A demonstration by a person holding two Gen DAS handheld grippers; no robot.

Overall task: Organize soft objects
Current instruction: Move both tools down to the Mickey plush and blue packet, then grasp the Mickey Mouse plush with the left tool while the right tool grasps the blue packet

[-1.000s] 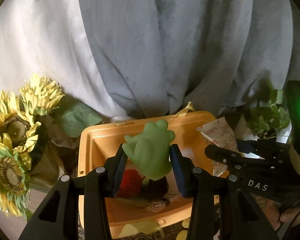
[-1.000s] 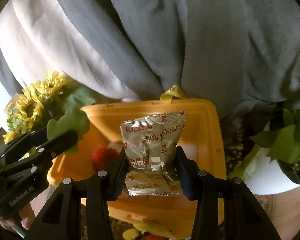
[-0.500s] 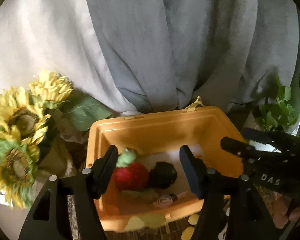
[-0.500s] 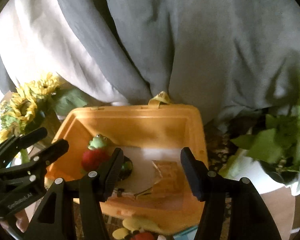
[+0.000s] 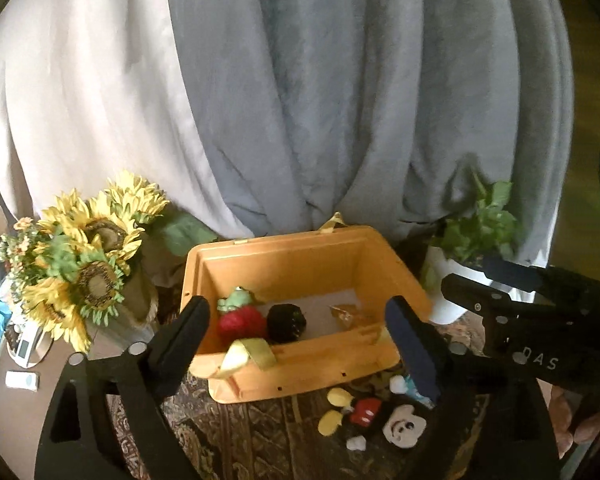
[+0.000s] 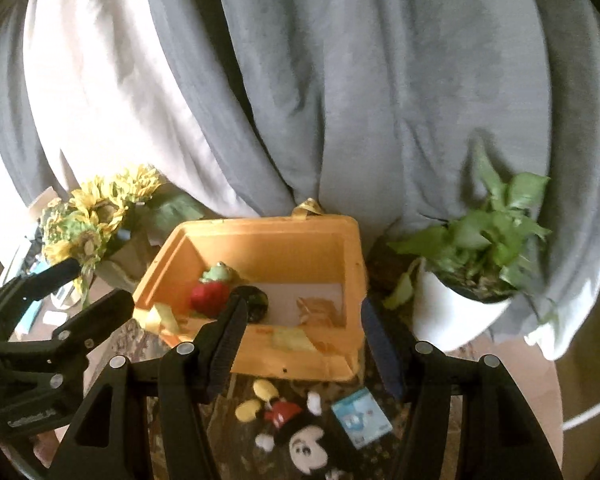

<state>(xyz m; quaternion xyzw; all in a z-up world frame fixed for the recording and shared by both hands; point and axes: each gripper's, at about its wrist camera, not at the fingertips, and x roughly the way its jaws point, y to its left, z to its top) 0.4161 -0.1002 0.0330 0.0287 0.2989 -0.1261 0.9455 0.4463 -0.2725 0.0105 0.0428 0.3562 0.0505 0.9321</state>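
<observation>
An orange bin [image 5: 300,376] [image 6: 300,356] stands on a patterned cloth. Inside it lie a green frog toy [image 5: 236,299] [image 6: 217,272], a red plush [image 5: 242,322] [image 6: 208,296], a black ball [image 5: 287,322] [image 6: 256,300] and a biscuit packet [image 5: 346,314] [image 6: 318,310]. A Mickey Mouse plush [image 5: 376,416] [image 6: 296,428] lies on the cloth in front of the bin, with a small blue packet [image 6: 360,416] beside it. My left gripper [image 5: 300,344] and right gripper [image 6: 300,344] are both open and empty, held above the bin's front side.
A sunflower bouquet [image 5: 84,264] [image 6: 96,216] stands left of the bin. A potted green plant in a white pot [image 6: 472,280] [image 5: 472,248] stands on its right. Grey and white curtains [image 5: 300,100] hang behind. Small white devices [image 5: 24,360] lie at far left.
Both grippers opened and dropped the frog toy and the biscuit packet into the bin, then pulled back and up. The Mickey plush has come into view.
</observation>
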